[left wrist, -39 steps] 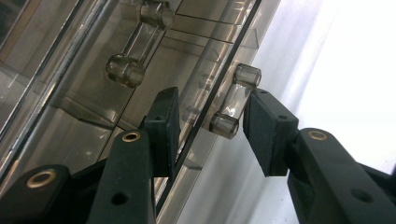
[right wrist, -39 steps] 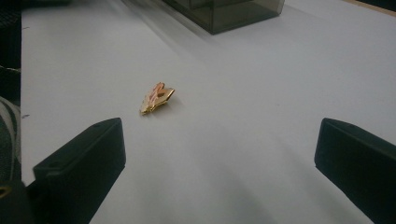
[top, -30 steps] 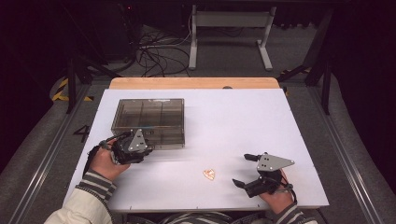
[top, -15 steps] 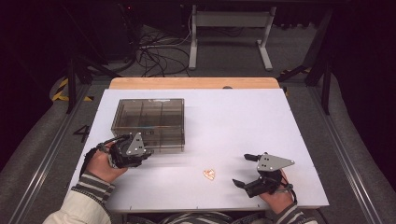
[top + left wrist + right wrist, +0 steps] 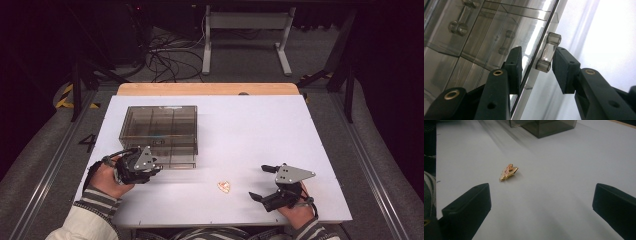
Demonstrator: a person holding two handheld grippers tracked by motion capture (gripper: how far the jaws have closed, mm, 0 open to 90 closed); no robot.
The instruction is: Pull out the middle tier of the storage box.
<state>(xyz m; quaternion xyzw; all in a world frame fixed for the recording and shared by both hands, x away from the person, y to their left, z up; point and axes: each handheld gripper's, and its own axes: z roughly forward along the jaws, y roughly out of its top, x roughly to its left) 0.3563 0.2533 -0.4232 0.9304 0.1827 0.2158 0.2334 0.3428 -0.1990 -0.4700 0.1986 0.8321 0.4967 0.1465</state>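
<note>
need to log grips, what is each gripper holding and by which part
Left gripper straddles the clear box's front wall beside its handle; a firm clamp cannot be told. Right gripper holds nothing.

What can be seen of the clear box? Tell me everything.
The clear box is smoky, see-through plastic, low and rectangular, with inner walls dividing it into compartments. It sits flat with its lid down on the left part of the white table. A small clear handle juts from its near side. The left gripper straddles that edge and handle; whether its pads press cannot be told.
</note>
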